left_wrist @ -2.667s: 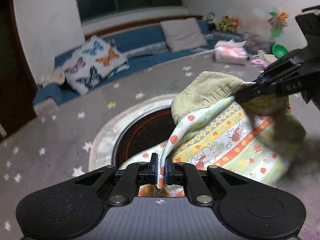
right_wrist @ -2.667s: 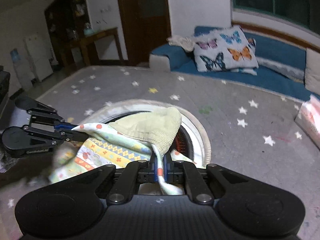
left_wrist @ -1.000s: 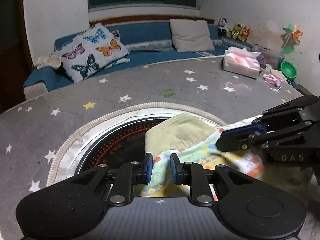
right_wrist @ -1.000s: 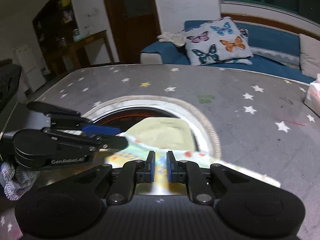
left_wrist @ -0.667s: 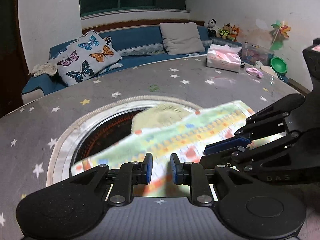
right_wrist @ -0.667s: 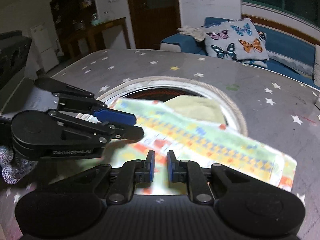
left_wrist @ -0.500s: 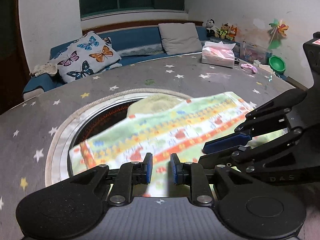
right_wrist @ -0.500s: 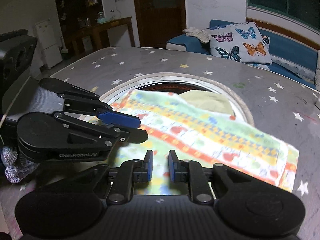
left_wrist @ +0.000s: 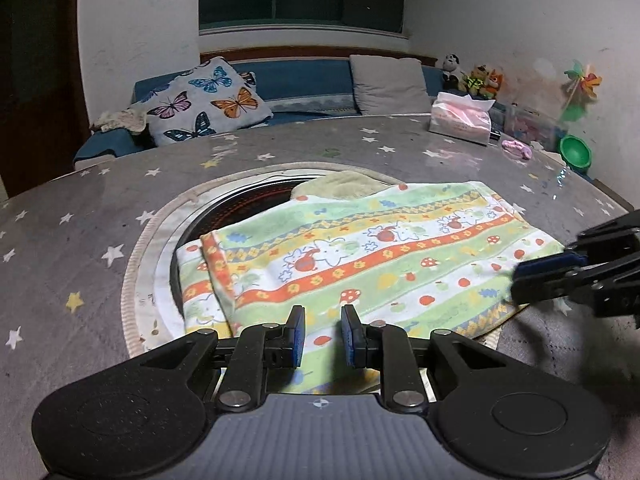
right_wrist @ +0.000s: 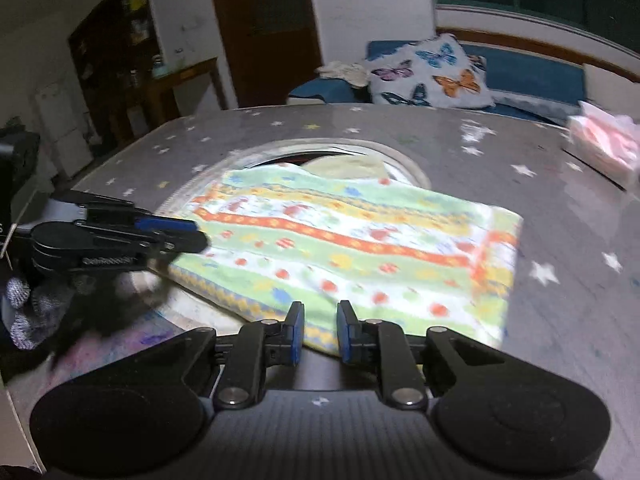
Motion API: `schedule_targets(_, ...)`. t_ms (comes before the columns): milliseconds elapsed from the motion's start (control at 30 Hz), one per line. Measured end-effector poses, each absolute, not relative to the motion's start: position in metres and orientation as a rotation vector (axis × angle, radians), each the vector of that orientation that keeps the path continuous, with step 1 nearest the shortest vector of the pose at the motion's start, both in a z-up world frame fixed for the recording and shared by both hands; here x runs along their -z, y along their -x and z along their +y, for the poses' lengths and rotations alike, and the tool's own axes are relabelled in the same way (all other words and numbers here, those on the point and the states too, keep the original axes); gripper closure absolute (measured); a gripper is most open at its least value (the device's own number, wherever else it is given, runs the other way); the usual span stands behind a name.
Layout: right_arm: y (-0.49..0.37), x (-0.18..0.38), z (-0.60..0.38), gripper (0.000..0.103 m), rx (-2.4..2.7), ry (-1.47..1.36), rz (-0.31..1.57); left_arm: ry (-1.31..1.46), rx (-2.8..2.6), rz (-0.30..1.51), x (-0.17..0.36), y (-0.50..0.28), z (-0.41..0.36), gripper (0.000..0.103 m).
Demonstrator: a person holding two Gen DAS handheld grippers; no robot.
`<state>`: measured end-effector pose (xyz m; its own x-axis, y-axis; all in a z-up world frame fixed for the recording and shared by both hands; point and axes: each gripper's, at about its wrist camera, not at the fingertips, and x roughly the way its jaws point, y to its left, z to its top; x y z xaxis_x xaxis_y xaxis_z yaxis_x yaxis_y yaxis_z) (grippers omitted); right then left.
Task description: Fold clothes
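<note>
**Patterned cloth spread flat, both grippers empty**

The patterned cloth [left_wrist: 360,256] lies folded on the star-print table [left_wrist: 80,216], covering most of the round recess [left_wrist: 240,204]; a plain green cloth [left_wrist: 340,186] peeks out at its far edge. The left gripper [left_wrist: 322,336] hovers over the near edge, fingers parted, holding nothing. The right gripper [right_wrist: 318,332] is likewise parted and empty at the cloth's near edge
</note>
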<state>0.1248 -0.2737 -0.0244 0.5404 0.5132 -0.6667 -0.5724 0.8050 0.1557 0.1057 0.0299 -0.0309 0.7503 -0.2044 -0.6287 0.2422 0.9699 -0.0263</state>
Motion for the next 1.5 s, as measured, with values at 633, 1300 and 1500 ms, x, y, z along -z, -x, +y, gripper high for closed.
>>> schedule_targets(633,-0.161,0.027,-0.295,0.072,-0.511,0.014,0.762,-0.019,0.155,0.695,0.028,-0.108,0.049,0.07)
schedule_targets(1300,-0.241,0.031,-0.283,0.067,-0.452,0.001,0.766,0.015,0.05,0.745,0.033,-0.19,0.077,0.069)
schedule_targets(1500,-0.224,0.016,-0.274,0.066,-0.488,0.037,0.739,0.018,0.024,0.725,0.024,-0.185,0.082,0.069)
